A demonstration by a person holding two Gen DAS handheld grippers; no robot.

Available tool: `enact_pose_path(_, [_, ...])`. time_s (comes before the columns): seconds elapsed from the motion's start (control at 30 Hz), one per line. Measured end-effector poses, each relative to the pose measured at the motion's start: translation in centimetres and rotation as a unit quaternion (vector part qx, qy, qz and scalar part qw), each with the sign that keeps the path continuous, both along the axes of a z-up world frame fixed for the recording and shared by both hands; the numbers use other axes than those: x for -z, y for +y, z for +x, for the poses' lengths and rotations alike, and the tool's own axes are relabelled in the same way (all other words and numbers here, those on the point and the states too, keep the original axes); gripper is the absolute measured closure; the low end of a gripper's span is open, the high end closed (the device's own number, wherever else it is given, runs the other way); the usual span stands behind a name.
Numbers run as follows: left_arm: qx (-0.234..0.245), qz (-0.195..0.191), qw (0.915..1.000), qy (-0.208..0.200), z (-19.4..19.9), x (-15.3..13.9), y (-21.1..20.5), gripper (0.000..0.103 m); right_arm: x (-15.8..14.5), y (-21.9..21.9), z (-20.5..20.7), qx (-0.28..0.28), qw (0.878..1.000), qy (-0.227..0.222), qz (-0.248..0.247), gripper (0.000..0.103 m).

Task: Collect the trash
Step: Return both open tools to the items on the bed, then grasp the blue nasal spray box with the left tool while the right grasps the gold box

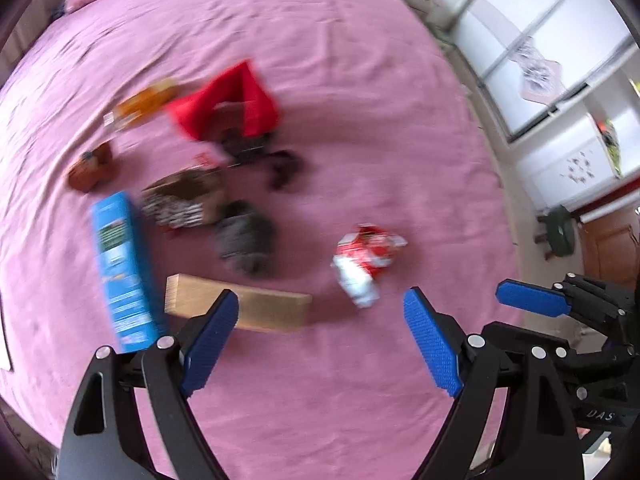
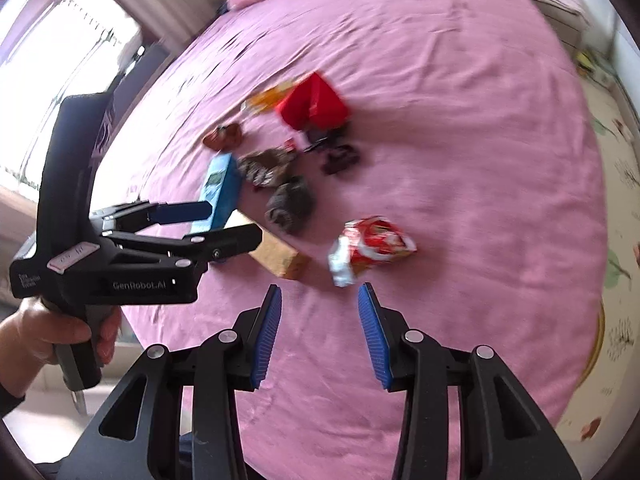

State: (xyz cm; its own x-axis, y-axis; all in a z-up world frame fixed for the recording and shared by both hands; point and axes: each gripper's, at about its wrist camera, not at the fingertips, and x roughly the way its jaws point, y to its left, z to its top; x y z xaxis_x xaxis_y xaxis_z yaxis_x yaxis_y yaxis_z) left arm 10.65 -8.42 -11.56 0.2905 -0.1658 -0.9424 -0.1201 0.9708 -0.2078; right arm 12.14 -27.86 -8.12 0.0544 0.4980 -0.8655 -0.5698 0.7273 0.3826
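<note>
1. Left wrist view: all trash looks uncollected, spread over the pink bed [image 1: 340,60]; judging by that, task is at the start, nothing gathered yet

2. Left gripper [image 1: 320,336] hangs over near edge of bed, fingers [image 1: 210,344] wide apart, holding nothing. Right gripper [image 2: 320,332] likewise, fingers [image 2: 268,336] apart & empty, aimed at the bed's near-middle

3. Trash items, near to far: crumpled red/white snack bag [image 1: 366,264] nearest on the right, lying alone; flat brown cardboard box [image 1: 240,304] near-centre, just past left gripper's left finger; blue carton [image 1: 122,272] lying flat at left, next to the brown box

4. Mid pile: dark grey crumpled thing [image 1: 246,240], blurry, can't tell what it is; striped wrapper [image 1: 180,204] just left of it; small brown item [image 1: 88,168] further left

5. Far group: red bag [image 1: 228,104] slumped w/ its mouth showing, an orange packet [image 1: 144,106] to its left, black bits [image 1: 276,164] just near side of it

6. Containers: red bag is the only likely one; mouth looks open but too blurred to tell what's inside, if anything. Blue carton & brown box: contents not visible. No bin in either view

7. Left to do, as I judge it: everything. Snack bag sits closest to the right gripper, so prob the easiest first pick
</note>
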Motion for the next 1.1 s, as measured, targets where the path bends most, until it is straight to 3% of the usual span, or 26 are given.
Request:
enact_pose_path(0.27, [-0.063, 0.01, 0.9978, 0.02, -2.5, 2.1, 7.1, 0.019, 2.2, 7.6, -1.4, -0.072, 0.997, -0.011, -0.029, 0.063])
enact_pose_path(0.57, [-0.125, 0.002, 0.9909, 0.051, -3.7, 5.7, 13.1, 0.019, 4.3, 12.4, -2.0, -0.133, 0.989, -0.021, -0.056, 0.063])
enact_pose_path(0.93, [-0.145, -0.001, 0.9866, 0.075, -1.4, 9.2, 15.4, 0.019, 7.1, 15.6, -1.3, -0.175, 0.981, -0.025, -0.085, 0.062])
enact_pose_path(1.03, [-0.146, 0.002, 0.9854, 0.087, -0.7, 10.3, 16.0, 0.019, 8.0, 16.2, -1.0, -0.181, 0.979, -0.021, -0.093, 0.054])
enact_pose_path(1.1, [-0.15, -0.003, 0.984, 0.097, -0.4, 11.2, 16.4, 0.019, 8.6, 16.6, -0.9, -0.188, 0.977, -0.022, -0.1, 0.054])
